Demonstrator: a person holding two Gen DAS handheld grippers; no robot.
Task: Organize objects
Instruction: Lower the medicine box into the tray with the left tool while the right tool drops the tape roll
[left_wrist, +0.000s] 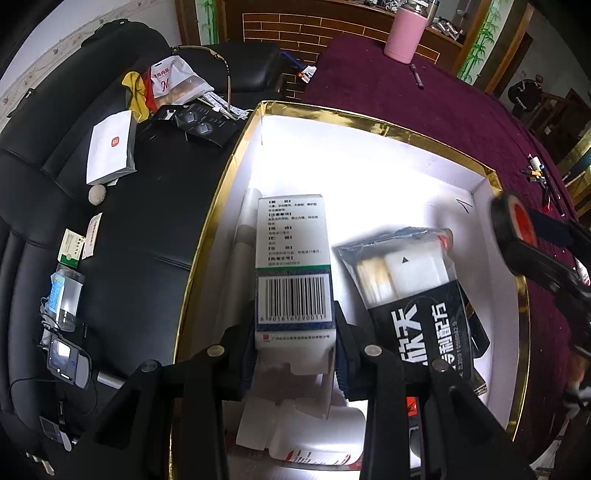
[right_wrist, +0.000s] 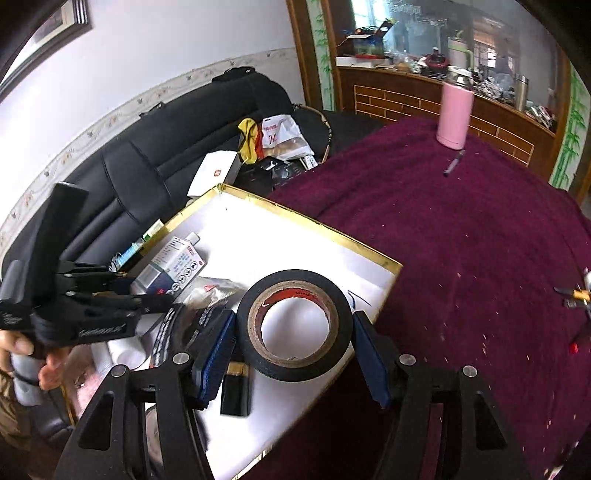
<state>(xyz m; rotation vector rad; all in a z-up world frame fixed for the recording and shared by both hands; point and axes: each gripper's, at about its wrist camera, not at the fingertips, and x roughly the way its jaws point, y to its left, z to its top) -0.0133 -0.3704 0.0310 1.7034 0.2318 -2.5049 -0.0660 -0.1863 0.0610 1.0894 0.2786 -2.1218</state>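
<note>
Hovering over the gold-rimmed box (right_wrist: 373, 254), your right fingers (right_wrist: 295, 350) clamp the tape roll (right_wrist: 295, 288) flat, hole upward, above its near corner, while your left fingers (left_wrist: 295, 343) grip the medicine carton (left_wrist: 291, 258) pointing lengthwise inside.

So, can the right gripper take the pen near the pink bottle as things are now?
Probably not yet. The right gripper is shut on a roll of black tape over the gold-rimmed box; the pen lies unobstructed across the cloth, beside the pink bottle.
</note>
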